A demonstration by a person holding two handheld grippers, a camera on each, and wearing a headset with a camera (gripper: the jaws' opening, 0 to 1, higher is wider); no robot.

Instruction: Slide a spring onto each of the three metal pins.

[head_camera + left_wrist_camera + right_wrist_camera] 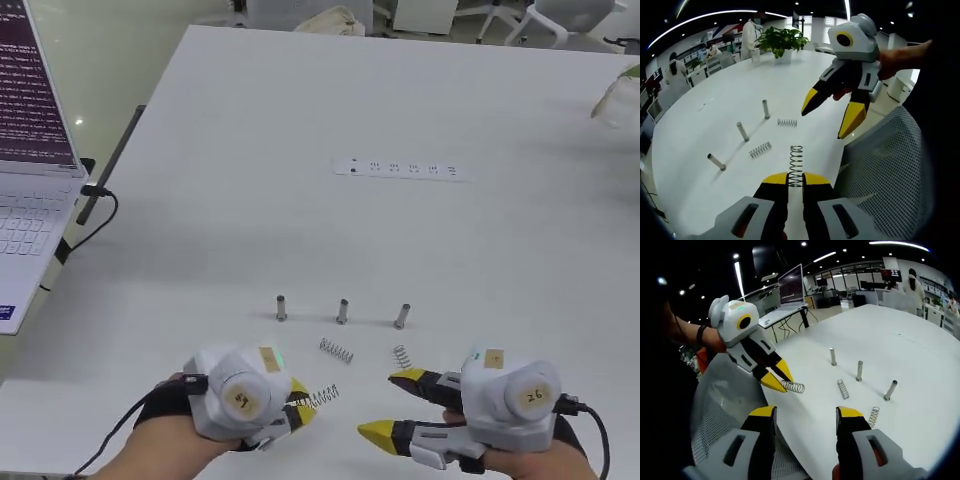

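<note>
The left claw [300, 402] is clenched on one end of a spring [322, 396]. In its own view the coil [796, 165] rises straight out from between the shut yellow tips, and it seems to be held just clear of the table [300, 150]. The right claw [392, 404] is released, its jaws spread wide with nothing between them. It hangs opposite the left claw with its tips turned toward it, a small gap from the held coil's free end. The three pins [342, 311] stand upright in a row ahead of both claws, and all of them are bare. The near pin [716, 161] is forward and to the left of the left claw's tips, and the other two trail off beyond it. A second spring [336, 350] lies flat on the table between the left claw and the pins, close ahead of the held coil. A third spring [401, 356] lies just beside the upper jaw tip of the right claw, near the end pin [402, 316]. So, as I judge it, the task has hardly begun: one spring is picked up but not yet threaded and two wait on the table. What is left is to line the held coil's open end over a pin and slide it down, then to do the same for the other two.
</note>
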